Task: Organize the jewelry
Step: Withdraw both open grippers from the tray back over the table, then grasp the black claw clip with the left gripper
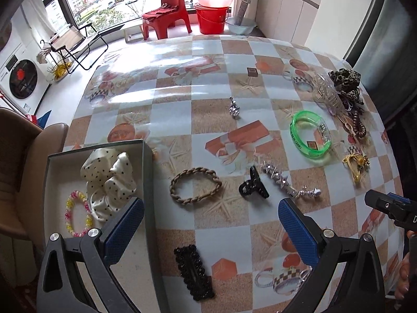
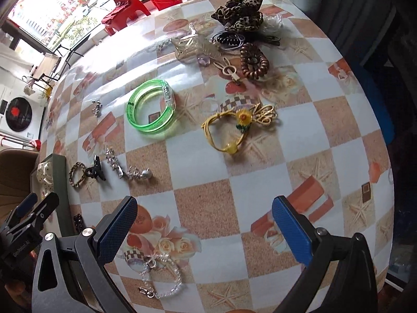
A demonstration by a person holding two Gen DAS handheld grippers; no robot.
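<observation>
A dark box (image 1: 146,156) with a pale inside sits at the table's left edge and holds a white polka-dot scrunchie (image 1: 109,180) and a pink-yellow spiral hair tie (image 1: 78,215). My left gripper (image 1: 211,216) is open and empty above the table beside the box, over a black beaded clip (image 1: 194,272). Ahead lie a braided brown hair tie (image 1: 195,186), a black claw clip (image 1: 252,184) and a silver chain (image 1: 286,182). My right gripper (image 2: 204,221) is open and empty, near a clear bead bracelet (image 2: 161,276). A green bangle (image 2: 151,107) and a yellow hair tie (image 2: 229,127) lie ahead.
A pile at the far right holds a leopard scrunchie (image 2: 241,13), a brown spiral tie (image 2: 252,61), a clear claw clip (image 2: 192,44) and a bunny clip (image 2: 229,69). A small silver charm (image 1: 233,108) lies mid-table. A brown armchair (image 1: 20,182) stands left of the checked table (image 1: 221,234).
</observation>
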